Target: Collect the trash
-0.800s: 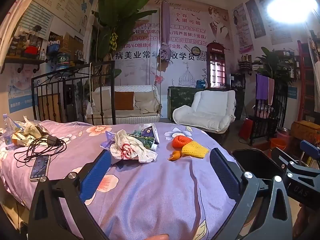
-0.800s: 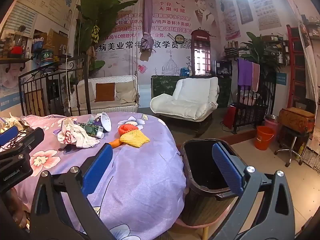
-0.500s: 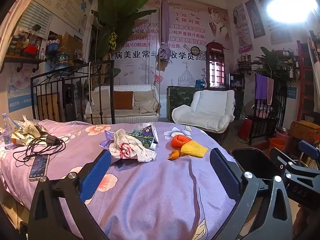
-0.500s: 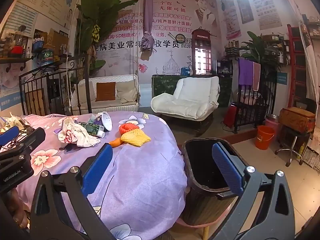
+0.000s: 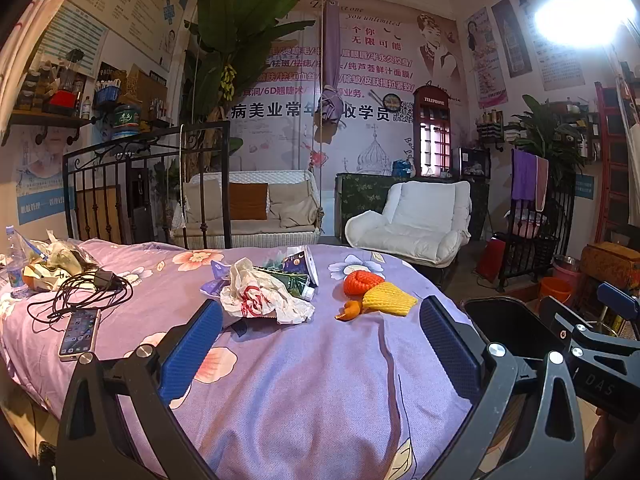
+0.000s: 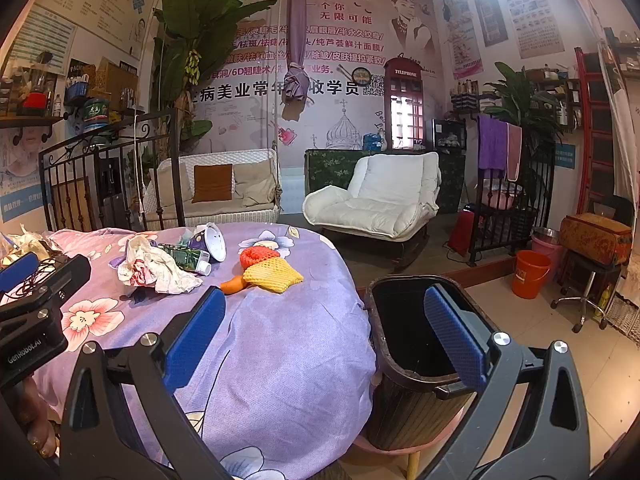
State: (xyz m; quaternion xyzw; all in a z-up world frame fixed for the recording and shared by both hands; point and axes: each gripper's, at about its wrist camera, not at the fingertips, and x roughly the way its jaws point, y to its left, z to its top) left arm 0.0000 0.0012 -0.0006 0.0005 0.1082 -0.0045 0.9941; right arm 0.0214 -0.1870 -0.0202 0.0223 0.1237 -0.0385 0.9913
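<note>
We hold both tools above the near edge of a bed covered with a purple flowered sheet (image 5: 304, 392). Our left gripper (image 5: 320, 344) has its blue fingers spread wide apart with nothing between them, and our right gripper (image 6: 320, 336) is spread just as wide and also holds nothing.

The trash lies in a loose cluster on the far middle of the sheet, well ahead of both tools. A crumpled white plastic bag (image 5: 260, 296) with red print sits nearest our left gripper. Touching it from behind are a green tube (image 5: 288, 282) with a white cap and a tipped-over purple paper cup (image 5: 304, 266). Just to the right lie an orange foam net (image 5: 360, 282) and a yellow foam net (image 5: 388, 300), touching each other, with a small piece of orange peel (image 5: 348, 314) against the yellow one.

A black trash bin (image 6: 408, 360) stands on the floor right beside the bed's right edge, and our right gripper's right finger hangs over its open mouth.

On the left part of the sheet we see a phone (image 5: 78, 334) lying face up, a tangle of black cable (image 5: 80, 292) beside it, and a water bottle (image 5: 16, 264) with some wrappers near the iron bed rail (image 5: 148, 184). A white armchair (image 5: 416, 220) stands beyond the bed.
</note>
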